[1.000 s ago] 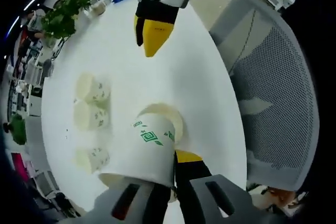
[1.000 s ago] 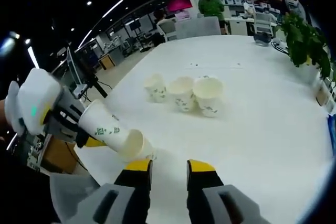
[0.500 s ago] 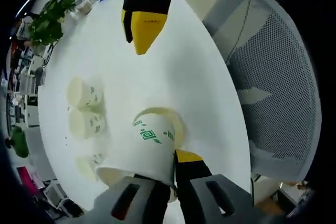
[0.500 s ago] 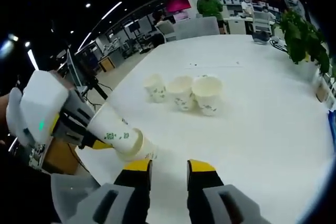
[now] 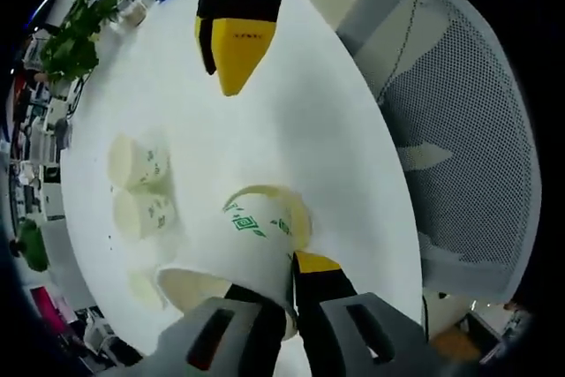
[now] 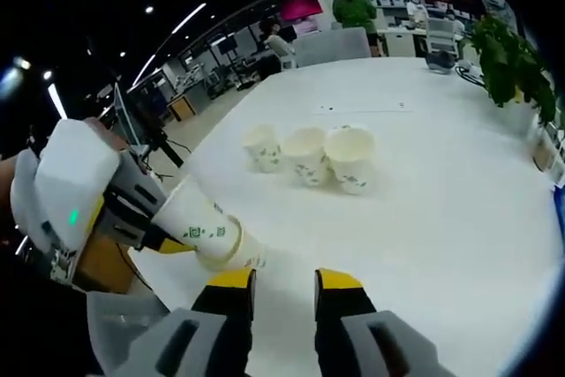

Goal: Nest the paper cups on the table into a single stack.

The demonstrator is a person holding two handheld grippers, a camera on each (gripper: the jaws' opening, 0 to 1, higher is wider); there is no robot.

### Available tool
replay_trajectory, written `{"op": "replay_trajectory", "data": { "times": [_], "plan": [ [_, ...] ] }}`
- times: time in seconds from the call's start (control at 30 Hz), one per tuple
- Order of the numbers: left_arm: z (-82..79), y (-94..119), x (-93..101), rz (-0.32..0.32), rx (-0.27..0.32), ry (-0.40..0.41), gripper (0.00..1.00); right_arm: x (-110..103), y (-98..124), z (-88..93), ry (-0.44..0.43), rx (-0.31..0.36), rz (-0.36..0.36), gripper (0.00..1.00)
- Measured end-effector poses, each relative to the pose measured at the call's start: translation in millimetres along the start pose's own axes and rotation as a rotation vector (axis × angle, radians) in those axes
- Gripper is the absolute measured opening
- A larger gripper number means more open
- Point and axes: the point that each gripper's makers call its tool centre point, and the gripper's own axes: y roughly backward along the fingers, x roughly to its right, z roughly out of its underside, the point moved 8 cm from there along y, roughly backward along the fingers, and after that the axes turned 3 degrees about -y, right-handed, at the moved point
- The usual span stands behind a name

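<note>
1. At the bottom of the left gripper view, the left gripper [image 5: 281, 293] comes up tilted, jaws clamped on the wall of a held cup [image 5: 237, 258], its green print facing the camera.
2. In that view, the held cup's base is pushed into the mouth of a table cup [image 5: 296, 209] near frame centre; its rim arcs around the base.
3. From the lower left of the right gripper view, the left gripper [image 6: 132, 218] reaches in slanting down to the right, and the held cup [image 6: 201, 229] sits partly inside the table cup [image 6: 247, 253].
4. At the bottom centre of the right gripper view, the right gripper [image 6: 284, 284] hovers over the white table [image 6: 441, 200] with its yellow tips parted, nothing between them, just right of the nesting cups.
5. In the top centre of the left gripper view, the right gripper [image 5: 231, 46] points down at the table [image 5: 291, 130], well apart from the cups.
6. At the centre of the right gripper view, three cups [image 6: 307, 158] stand upright in a touching row; they sit at the left of the left gripper view [image 5: 134, 190].
7. On the right of the left gripper view, a mesh chair [image 5: 459, 130] is at the table's edge.
</note>
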Motion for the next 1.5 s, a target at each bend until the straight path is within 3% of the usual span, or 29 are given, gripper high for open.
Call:
{"op": "replay_trajectory", "data": {
  "times": [0.6,0.87,0.97,1.3,1.5],
  "plan": [
    [-0.7,9,-0.8,-0.009,0.01,0.01,0.08,-3,1,0.2,-0.002,0.003,-0.009,0.25],
    [0.9,15,4.7,-0.014,0.021,0.018,0.17,-2,1,0.1,0.0,0.001,-0.01,0.25],
    [0.4,18,5.8,-0.009,0.05,0.044,0.24,-2,-1,0.2,-0.002,0.003,-0.012,0.25],
    [10.6,25,7.6,-0.05,0.141,0.139,0.3,-7,-2,2.0,0.01,-0.006,-0.015,0.25],
    [30.6,37,13.8,-0.084,0.22,0.296,0.33,-6,-3,2.4,0.012,-0.006,-0.013,0.25]
  ]
}}
